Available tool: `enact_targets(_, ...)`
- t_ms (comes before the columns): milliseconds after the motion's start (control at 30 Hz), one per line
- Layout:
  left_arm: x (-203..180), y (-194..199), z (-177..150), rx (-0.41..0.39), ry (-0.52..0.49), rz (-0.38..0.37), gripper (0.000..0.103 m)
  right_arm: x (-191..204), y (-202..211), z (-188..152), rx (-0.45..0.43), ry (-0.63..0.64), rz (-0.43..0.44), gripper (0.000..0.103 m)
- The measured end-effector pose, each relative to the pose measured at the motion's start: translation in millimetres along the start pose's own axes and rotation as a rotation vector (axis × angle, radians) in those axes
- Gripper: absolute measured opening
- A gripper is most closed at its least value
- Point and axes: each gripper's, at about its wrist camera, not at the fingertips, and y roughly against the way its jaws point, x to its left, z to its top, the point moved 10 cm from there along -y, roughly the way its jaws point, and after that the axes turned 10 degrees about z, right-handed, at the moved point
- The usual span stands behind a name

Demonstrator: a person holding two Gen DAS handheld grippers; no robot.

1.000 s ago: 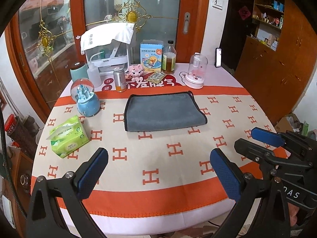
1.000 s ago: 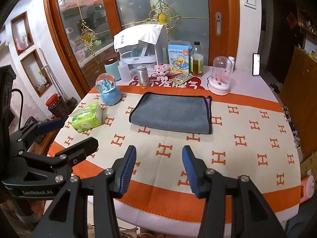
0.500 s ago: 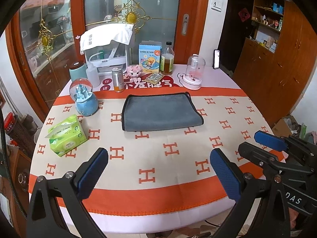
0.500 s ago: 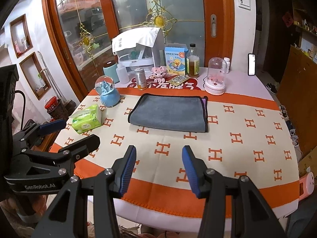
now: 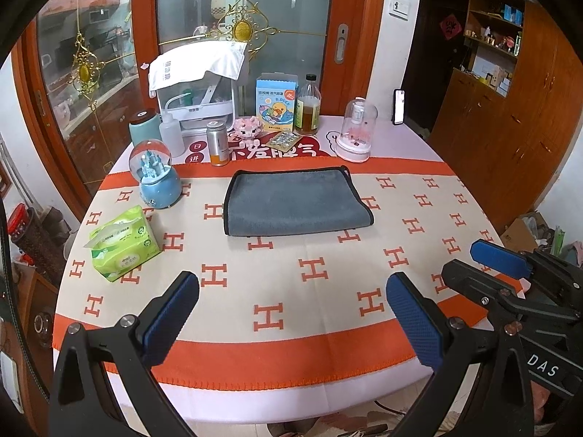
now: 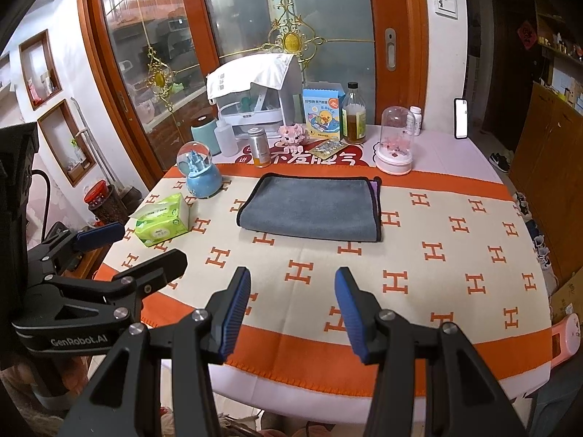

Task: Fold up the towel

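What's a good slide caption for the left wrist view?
Open left gripper hovers over the near table edge, facing a folded grey towel; open right gripper alongside.

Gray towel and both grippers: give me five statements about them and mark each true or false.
1. The gray towel lies flat on the tablecloth, with nothing resting on it. True.
2. The left gripper is clamped on a towel corner. False: its jaws are wide open, short of the towel.
3. The right gripper has open jaws and holds nothing. True.
4. The green wipes pack sits on top of the towel. False: it lies apart from it, toward the table's left edge.
5. The snow globe stands to the right of the towel. False: it stands on the left, behind the wipes pack.
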Motion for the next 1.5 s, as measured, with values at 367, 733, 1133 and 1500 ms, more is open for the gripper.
enact_targets(367, -3, 4, -6, 0.009, 0.0, -0.001, 0.102, 2, 5, -3, 0.003, -0.007, 0.001, 0.048)
enact_targets(733, -4, 5, -7, 0.012, -0.001, -0.002, 0.102, 1, 5, -4, 0.003, -0.008, 0.001, 0.048)
enact_targets(1133, -5, 6, -9, 0.015, 0.001, -0.006, 0.102, -1, 7, -4, 0.002, -0.007, -0.003, 0.048)
enact_targets(1500, -4, 1, -13, 0.029, 0.011, 0.005, 0.102, -1, 6, -4, 0.0, -0.003, 0.002, 0.048)
